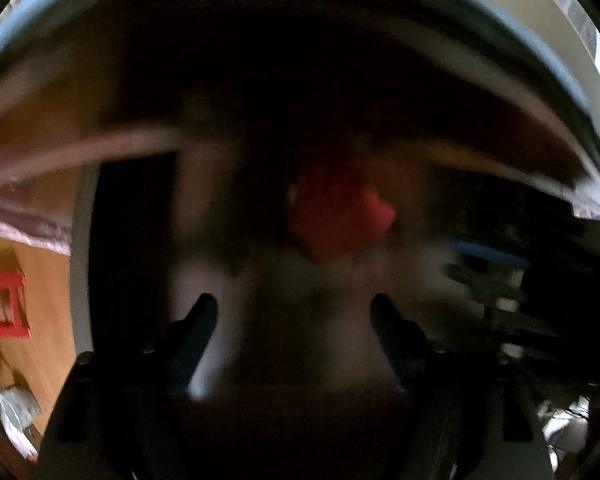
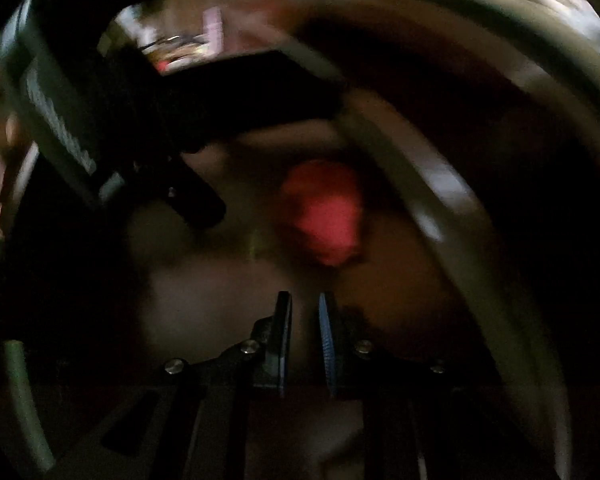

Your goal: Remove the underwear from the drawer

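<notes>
In the left wrist view, a crumpled red underwear is being seen lying soft and blurred inside the dim drawer, ahead of the left gripper, whose black fingers are being held released, wide apart, off the cloth. A red slatted plastic crate is being shown on the wooden floor, far left of the underwear. In the right wrist view, the underwear is being seen just beyond the right gripper, whose flat ribbed pads are being held clenched on nothing visible.

Both views are dim and blurred, most of each frame lost in deep shadow. At the left edge of the left wrist view lies a warm orange-brown wooden floor, with a red slatted crate standing on it. Brighter daylight falls on a pale wall at the upper right of that view.
</notes>
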A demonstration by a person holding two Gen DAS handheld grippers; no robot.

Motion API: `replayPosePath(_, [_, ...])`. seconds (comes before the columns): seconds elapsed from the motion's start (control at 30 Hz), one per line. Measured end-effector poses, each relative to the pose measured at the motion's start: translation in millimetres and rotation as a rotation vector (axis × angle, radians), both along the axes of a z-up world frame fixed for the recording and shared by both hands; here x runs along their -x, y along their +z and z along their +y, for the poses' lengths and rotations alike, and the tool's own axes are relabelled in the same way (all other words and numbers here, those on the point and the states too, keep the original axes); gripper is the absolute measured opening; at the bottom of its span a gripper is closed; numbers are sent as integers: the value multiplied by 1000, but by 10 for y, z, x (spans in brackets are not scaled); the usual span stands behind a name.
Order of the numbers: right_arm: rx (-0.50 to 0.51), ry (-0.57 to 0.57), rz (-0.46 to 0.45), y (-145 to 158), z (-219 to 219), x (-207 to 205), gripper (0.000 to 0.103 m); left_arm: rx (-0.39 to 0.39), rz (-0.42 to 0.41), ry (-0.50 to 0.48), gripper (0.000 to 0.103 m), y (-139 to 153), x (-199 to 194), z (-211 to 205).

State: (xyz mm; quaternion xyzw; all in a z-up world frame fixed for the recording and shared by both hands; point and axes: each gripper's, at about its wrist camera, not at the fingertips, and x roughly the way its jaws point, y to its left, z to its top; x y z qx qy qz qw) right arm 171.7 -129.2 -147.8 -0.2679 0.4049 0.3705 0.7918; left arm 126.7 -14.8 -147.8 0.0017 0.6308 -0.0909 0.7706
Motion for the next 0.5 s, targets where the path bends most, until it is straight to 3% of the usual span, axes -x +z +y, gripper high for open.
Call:
replayPosePath(0.07, [-41,-89,19,215,-216,-32,17,18,-17,46,82,-12,-57,-2])
replayPosePath(0.13, [-22,-150,1,289,-378,19,17,68,-28,109,82,-23,-158,72])
replayPosePath(0.33, [51,-237,-32,182,-515,155,18,101,-82,338,82,-162,-343,267])
replayPosePath(0.5, [70,-217,-57,227,-604,210,18,23,-109,457,102,-123,-421,312])
